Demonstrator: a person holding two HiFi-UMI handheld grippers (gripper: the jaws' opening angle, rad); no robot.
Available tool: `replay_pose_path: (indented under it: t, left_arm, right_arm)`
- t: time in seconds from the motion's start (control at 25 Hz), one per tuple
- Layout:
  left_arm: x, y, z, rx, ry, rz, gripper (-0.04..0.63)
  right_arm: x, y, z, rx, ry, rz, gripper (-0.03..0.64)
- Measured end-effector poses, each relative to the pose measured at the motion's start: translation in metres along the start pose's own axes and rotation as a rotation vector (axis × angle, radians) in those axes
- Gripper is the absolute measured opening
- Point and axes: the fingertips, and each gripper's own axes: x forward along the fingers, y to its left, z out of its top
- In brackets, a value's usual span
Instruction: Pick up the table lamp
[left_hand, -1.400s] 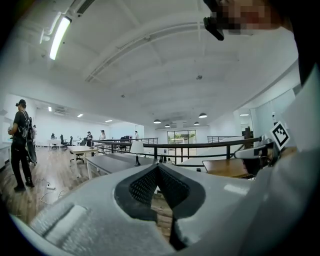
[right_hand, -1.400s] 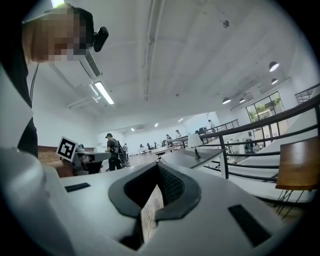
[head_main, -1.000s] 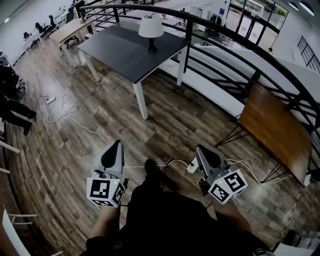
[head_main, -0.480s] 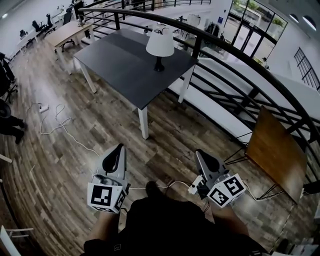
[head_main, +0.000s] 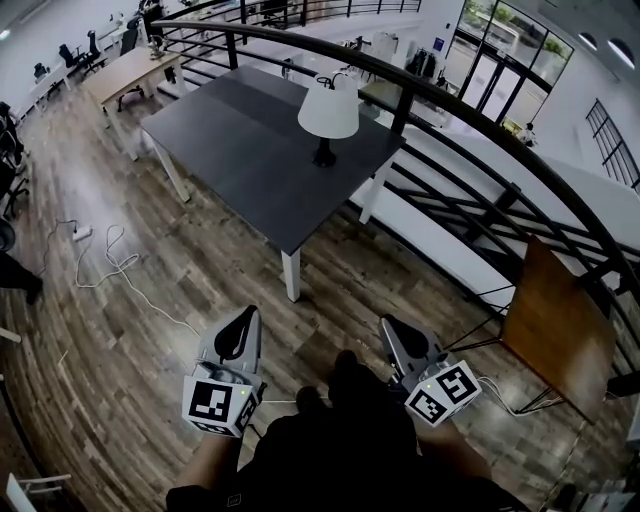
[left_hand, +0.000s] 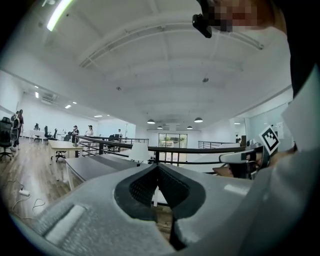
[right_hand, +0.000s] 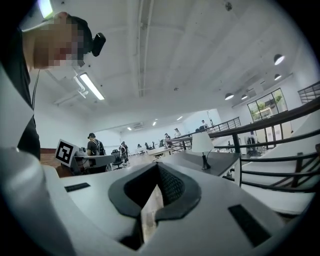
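Observation:
The table lamp (head_main: 328, 115) has a white shade and a black stem and foot. It stands upright near the far right edge of a dark grey table (head_main: 230, 150). My left gripper (head_main: 243, 318) and right gripper (head_main: 388, 325) are held level over the wooden floor, well short of the table's near corner. Both point toward the table and are shut, with nothing in them. In the left gripper view the lamp shade (left_hand: 138, 151) shows small just above the closed left gripper (left_hand: 157, 167). In the right gripper view the lamp (right_hand: 202, 144) stands right of the right gripper (right_hand: 159, 167).
A black curved railing (head_main: 470, 85) runs behind the table and down the right side. A brown wooden table (head_main: 560, 320) on thin legs stands at the right. White cables (head_main: 110, 265) lie on the floor at the left. Desks (head_main: 125, 70) and people are farther back.
The dark table and lamp have come nearer and larger in the head view as the person walks forward. Both grippers moved along with the person and stayed shut.

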Motion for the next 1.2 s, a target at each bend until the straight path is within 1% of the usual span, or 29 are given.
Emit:
replay_pose_path:
  t: [0.16,0.32,0.48,0.6,0.76,0.96,1.12,1.2]
  left_arm:
    - [0.043,0.005,0.000,0.002,0.013,-0.026,0.005]
    - [0.099,0.010,0.013,0.015,0.003,-0.042,0.005]
    - [0.155,0.010,0.026,0.042,0.013,-0.061,0.005]
    - [0.188,0.010,0.024,0.035,0.028,-0.052,0.005]
    - [0.226,0.010,0.029,0.018,0.036,-0.042,0.005]
    - [0.258,0.025,0.024,-0.012,0.052,-0.014,0.005]
    - [0.285,0.043,0.026,-0.001,0.041,-0.004,0.005]
    - [0.301,0.064,0.028,0.007,0.032,-0.005,0.005]
  right_arm:
    - [0.028,-0.030,0.003,0.009,-0.003,-0.002,0.012]
    - [0.062,-0.072,0.015,0.019,-0.011,0.003,0.012]
    - [0.095,-0.111,0.034,-0.022,-0.030,0.033,0.012]
    - [0.114,-0.140,0.034,-0.029,-0.036,0.059,0.012]
    - [0.142,-0.173,0.040,-0.025,-0.014,0.097,0.012]
    - [0.172,-0.192,0.050,-0.028,-0.003,0.122,0.012]
    - [0.199,-0.204,0.053,-0.047,0.002,0.129,0.012]
    - [0.224,-0.205,0.054,-0.056,0.007,0.132,0.012]
